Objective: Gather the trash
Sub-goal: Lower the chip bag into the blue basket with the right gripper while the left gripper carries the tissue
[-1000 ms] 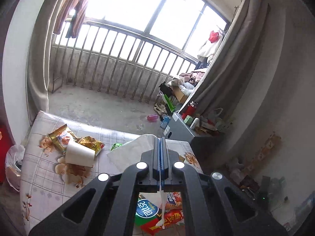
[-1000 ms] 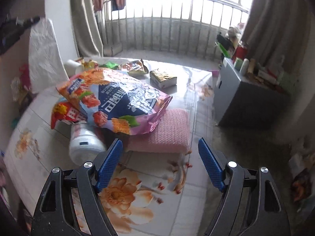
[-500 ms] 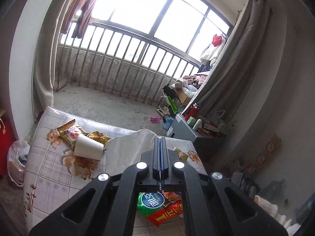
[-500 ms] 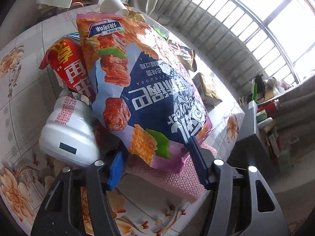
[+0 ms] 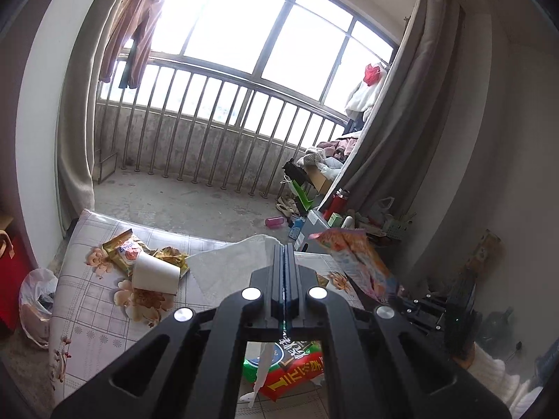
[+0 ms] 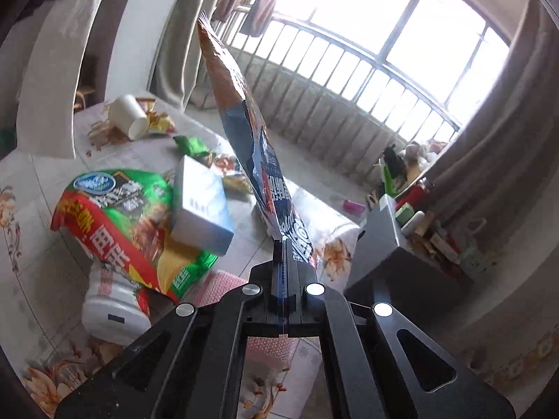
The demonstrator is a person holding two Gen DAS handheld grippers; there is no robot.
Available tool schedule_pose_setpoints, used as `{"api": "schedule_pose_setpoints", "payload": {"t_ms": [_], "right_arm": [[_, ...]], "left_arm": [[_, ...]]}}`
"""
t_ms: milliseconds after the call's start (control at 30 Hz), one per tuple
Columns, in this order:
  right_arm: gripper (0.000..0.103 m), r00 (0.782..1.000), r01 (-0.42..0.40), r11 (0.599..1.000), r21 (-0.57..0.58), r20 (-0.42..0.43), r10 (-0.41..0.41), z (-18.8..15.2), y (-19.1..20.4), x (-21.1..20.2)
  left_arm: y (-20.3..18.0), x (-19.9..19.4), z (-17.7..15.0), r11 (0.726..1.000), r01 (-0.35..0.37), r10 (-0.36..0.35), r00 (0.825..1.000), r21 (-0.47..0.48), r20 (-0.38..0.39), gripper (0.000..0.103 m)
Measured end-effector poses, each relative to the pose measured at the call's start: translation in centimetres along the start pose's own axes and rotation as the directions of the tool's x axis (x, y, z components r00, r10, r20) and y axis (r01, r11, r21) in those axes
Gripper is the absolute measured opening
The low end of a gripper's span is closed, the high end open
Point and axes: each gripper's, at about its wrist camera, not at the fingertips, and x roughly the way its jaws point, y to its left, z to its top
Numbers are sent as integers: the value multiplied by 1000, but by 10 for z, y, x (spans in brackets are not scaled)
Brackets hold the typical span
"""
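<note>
Right gripper (image 6: 283,244) pinches a glossy, crinkled snack bag (image 6: 244,122) edge-on at frame centre; left gripper (image 5: 284,255) pinches thin white plastic (image 5: 230,265).

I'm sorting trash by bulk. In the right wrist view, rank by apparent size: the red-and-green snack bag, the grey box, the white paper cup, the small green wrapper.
1. Red-and-green snack bag
2. Grey box, though it lies nearer the camera than the cup
3. White paper cup
4. Small green wrapper
</note>
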Motion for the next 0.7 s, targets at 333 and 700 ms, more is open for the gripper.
{"api": "schedule_pose_setpoints", "payload": {"t_ms": [333,700], "right_arm": [[0,992,-126,780,612,56,117,-128,-72,-185],[0,889,224,328,918,-331,318,-407,-3,-284]], "left_arm": [[-93,-47,-1,971,193,-196,981,142,8,0],[-199,-43,-62,901,383,-361,923,203,-136,0]]}}
